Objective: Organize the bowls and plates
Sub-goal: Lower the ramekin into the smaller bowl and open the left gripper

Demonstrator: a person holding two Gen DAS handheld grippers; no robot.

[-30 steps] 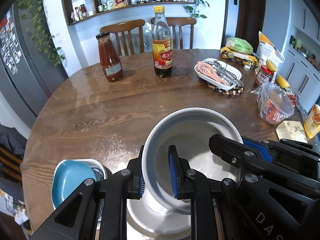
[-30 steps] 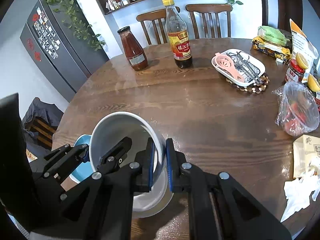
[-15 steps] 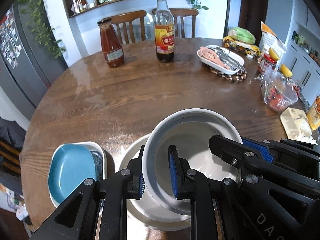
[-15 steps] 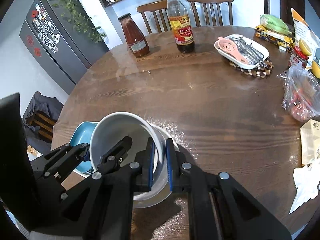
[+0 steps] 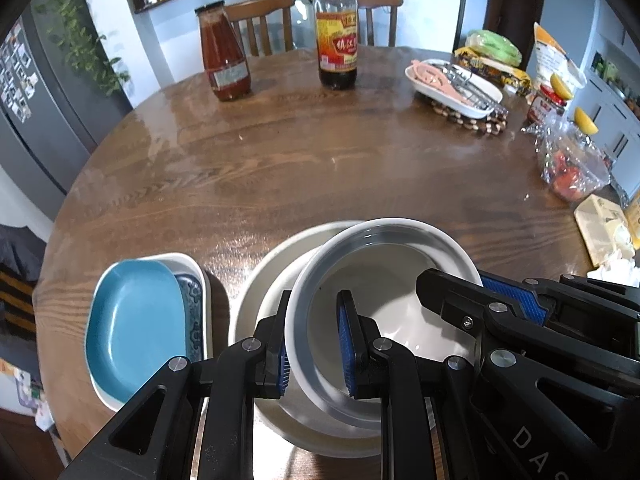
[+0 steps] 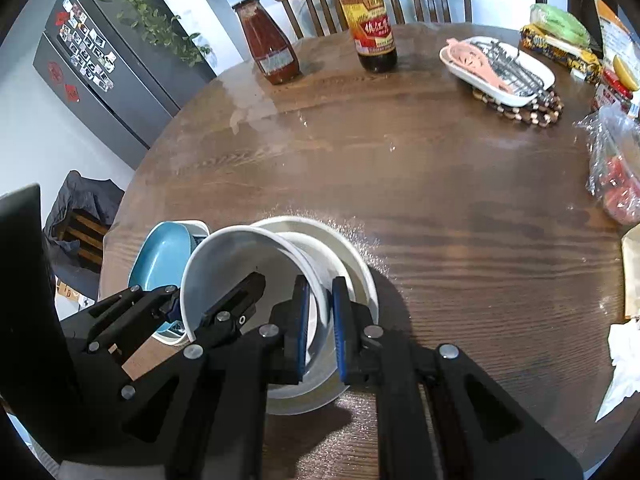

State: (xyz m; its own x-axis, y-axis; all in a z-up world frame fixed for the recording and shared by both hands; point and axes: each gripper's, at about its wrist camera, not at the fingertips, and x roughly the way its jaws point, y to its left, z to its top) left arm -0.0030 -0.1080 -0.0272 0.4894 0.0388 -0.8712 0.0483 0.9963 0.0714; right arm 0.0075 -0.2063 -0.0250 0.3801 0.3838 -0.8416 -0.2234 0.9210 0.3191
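Both grippers point steeply down at the near edge of the round brown wooden counter (image 5: 280,152), side by side, and share one load: a deep round white ceramic bowl (image 5: 384,280). The left gripper (image 5: 314,346) has its jaws closed on the bowl's left wall, one blue pad outside and one inside the rim. The right gripper (image 6: 320,328) has its jaws closed on the opposite wall in the same way, with its blue pads pressed to either side of the thin rim.

The held bowl is tilted and sits partly inside a wider, shallower white ceramic bowl (image 5: 264,276) that stands on the counter; whether the two touch cannot be told. Just to the left of them lies a blue oval dish (image 5: 136,320), nested in a white rectangular dish with a blue patterned inside (image 5: 196,280).

Well apart, on the far side of the counter, stand a red sauce jar (image 5: 224,56) and a dark vinegar bottle with a red and yellow label (image 5: 336,40), and to the right lies a white oblong tray of utensils (image 5: 452,88).
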